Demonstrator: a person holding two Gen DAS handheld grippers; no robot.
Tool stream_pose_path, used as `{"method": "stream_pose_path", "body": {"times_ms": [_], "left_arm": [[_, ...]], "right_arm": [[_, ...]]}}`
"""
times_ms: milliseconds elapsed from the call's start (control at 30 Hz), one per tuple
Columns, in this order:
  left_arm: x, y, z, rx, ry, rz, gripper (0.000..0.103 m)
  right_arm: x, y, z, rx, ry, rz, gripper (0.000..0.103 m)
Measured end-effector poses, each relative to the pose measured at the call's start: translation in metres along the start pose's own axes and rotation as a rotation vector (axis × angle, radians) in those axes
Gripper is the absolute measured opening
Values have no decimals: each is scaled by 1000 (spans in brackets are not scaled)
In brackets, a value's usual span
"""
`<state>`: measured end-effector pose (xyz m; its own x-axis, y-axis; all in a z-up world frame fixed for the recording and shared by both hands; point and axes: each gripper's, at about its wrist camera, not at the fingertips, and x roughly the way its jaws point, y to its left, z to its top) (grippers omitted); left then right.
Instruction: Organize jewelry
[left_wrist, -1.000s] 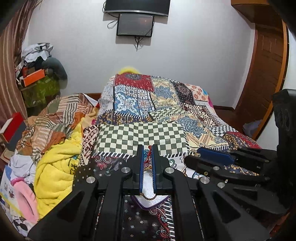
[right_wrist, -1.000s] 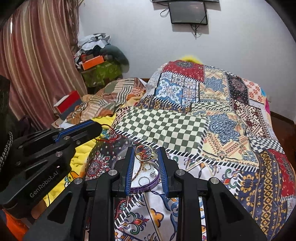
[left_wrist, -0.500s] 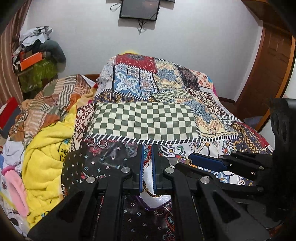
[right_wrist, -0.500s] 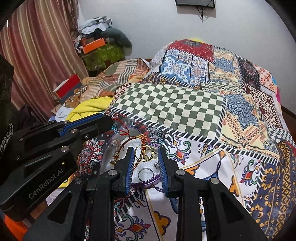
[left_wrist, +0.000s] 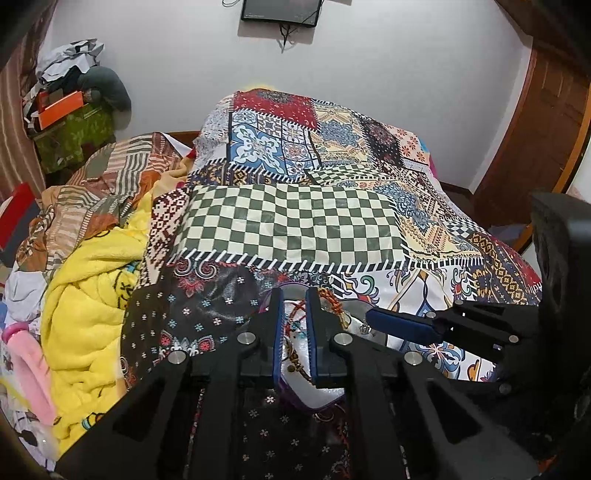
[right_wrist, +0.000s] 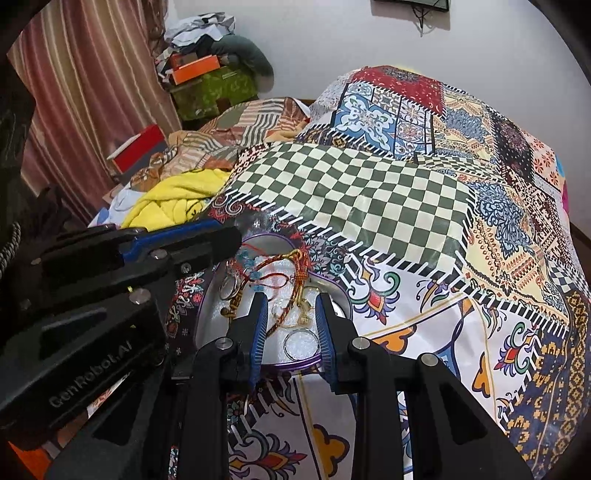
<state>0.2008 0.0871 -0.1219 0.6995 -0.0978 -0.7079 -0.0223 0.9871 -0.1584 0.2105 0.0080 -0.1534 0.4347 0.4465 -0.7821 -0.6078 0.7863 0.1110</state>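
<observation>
Left hand-held gripper (left_wrist: 295, 306), jaws just opening, narrow gap over red thread bracelets (right_wrist: 275, 267); right hand-held gripper (right_wrist: 290, 312) hovering part-open, gripping nothing, above purple-rimmed silver tray (right_wrist: 334, 291) on patchwork-quilted bed (right_wrist: 369, 192); yellow blanket (left_wrist: 88, 295) crowding left.

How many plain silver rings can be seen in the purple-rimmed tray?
2. One ring lies near the front rim of the tray; another lies at its left edge, beside the tangled cords. The cords may hide more.

Matt black plastic left gripper (left_wrist: 295, 306) and right gripper (right_wrist: 290, 314) with ribbed blue pads and shiny metal screws, over a smooth silvery purple-rimmed tray (right_wrist: 334, 295) holding braided red thread bracelets (right_wrist: 280, 269), on smooth printed patchwork cotton bedsheet (right_wrist: 369, 199) beside fluffy yellow fleece blanket (left_wrist: 85, 295).
</observation>
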Motion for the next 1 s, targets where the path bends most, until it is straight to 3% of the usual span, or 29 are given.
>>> {"method": "stream_pose_path", "body": {"times_ms": [200, 400, 733, 1000], "left_arm": [[-25, 2, 6, -1, -56, 36, 16], [-67, -5, 13, 13, -157, 76, 24], [-160, -29, 13, 51, -384, 108, 29], [-235, -53, -6, 85, -593, 127, 46]], "right_arm": [[-11, 1, 1, 1, -15, 3, 28], [-46, 1, 5, 18, -103, -15, 28], [-152, 6, 6, 70, -357, -52, 28], [-229, 33, -12, 59, -575, -98, 30]]}}
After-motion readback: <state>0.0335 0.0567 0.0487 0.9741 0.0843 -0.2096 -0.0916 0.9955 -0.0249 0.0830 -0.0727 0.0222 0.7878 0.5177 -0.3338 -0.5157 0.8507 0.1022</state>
